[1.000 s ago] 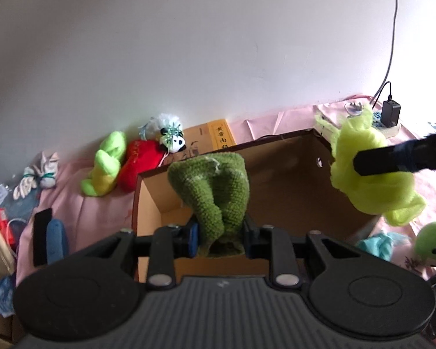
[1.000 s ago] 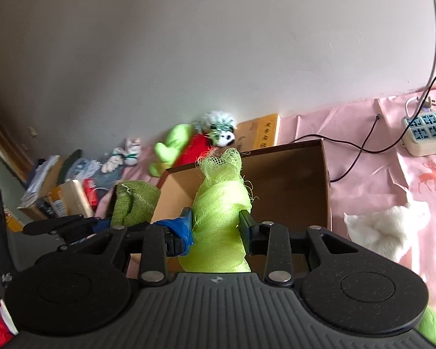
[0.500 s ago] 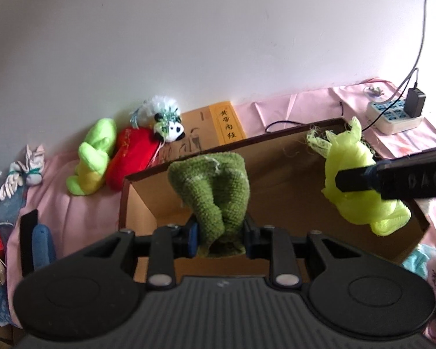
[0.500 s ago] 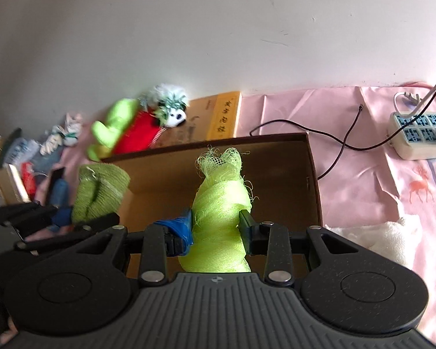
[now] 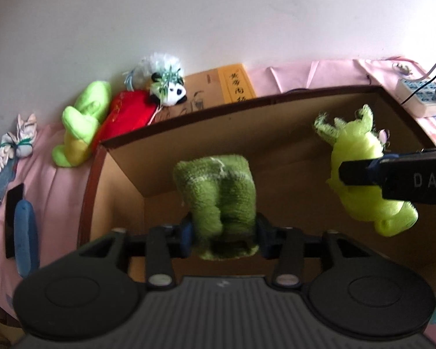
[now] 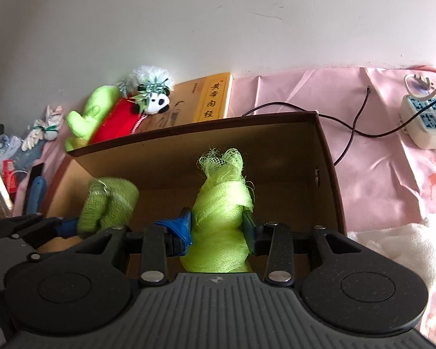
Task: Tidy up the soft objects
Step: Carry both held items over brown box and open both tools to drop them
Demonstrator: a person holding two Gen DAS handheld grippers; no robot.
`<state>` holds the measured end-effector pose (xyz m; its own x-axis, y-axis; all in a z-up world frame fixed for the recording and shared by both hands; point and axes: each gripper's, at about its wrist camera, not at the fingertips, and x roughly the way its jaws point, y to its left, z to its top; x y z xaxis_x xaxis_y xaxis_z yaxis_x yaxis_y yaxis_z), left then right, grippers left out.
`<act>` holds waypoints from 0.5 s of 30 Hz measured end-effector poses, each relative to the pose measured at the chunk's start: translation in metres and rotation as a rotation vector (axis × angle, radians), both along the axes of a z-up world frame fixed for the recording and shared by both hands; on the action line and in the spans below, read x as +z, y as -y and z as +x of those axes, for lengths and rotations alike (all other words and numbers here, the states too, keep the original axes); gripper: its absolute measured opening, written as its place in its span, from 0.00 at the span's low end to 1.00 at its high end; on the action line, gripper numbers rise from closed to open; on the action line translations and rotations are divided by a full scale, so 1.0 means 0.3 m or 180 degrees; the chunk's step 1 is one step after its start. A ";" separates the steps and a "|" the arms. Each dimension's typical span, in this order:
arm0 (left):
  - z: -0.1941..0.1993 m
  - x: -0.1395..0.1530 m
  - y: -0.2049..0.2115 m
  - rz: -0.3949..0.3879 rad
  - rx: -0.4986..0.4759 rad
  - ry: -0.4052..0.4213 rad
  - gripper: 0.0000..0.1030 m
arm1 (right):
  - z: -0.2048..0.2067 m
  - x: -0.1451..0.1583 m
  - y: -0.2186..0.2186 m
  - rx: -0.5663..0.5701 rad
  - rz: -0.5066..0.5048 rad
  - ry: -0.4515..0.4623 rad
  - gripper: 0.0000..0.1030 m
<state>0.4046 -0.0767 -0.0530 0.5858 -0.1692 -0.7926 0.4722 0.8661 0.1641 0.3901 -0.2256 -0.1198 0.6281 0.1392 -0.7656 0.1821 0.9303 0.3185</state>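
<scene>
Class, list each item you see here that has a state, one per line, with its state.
Left gripper: shut on dark green knitted cloth.
Right gripper: shut on lime mesh cloth.
Cardboard box: open-topped, both cloths held over it.
Power strip: charger plugged in.
Panda plush: lying outside box.

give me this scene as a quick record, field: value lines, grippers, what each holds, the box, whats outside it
left gripper: shut on dark green knitted cloth, held above the box opening
right gripper: shut on lime mesh cloth, also above the opening
cardboard box: open top, on the pink sheet
box contents: none visible; floor partly hidden
behind box: panda plush, red plush, lime plush, yellow book
right of box: white towel, power strip
</scene>
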 end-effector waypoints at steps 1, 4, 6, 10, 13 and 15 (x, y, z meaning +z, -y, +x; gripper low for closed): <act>0.002 -0.004 -0.001 0.0007 0.0020 0.0006 0.63 | 0.004 -0.006 0.003 -0.0022 -0.0009 0.0002 0.21; 0.016 -0.013 -0.009 0.0005 0.0093 -0.0019 0.63 | 0.015 -0.020 0.026 -0.0122 0.0103 0.0015 0.21; 0.028 -0.014 -0.017 -0.0025 0.0153 -0.0037 0.65 | 0.021 -0.023 0.027 -0.0100 0.0091 0.0018 0.21; 0.035 -0.008 -0.029 -0.0035 0.0215 -0.0009 0.65 | -0.006 -0.009 0.031 -0.0049 0.0324 0.0107 0.21; 0.029 0.016 -0.045 -0.0102 0.0281 -0.0005 0.65 | -0.037 0.011 0.025 -0.0085 0.0314 0.0192 0.21; 0.014 0.039 -0.052 -0.0141 0.0295 0.0020 0.65 | -0.059 0.027 0.019 -0.0103 0.0260 0.0233 0.21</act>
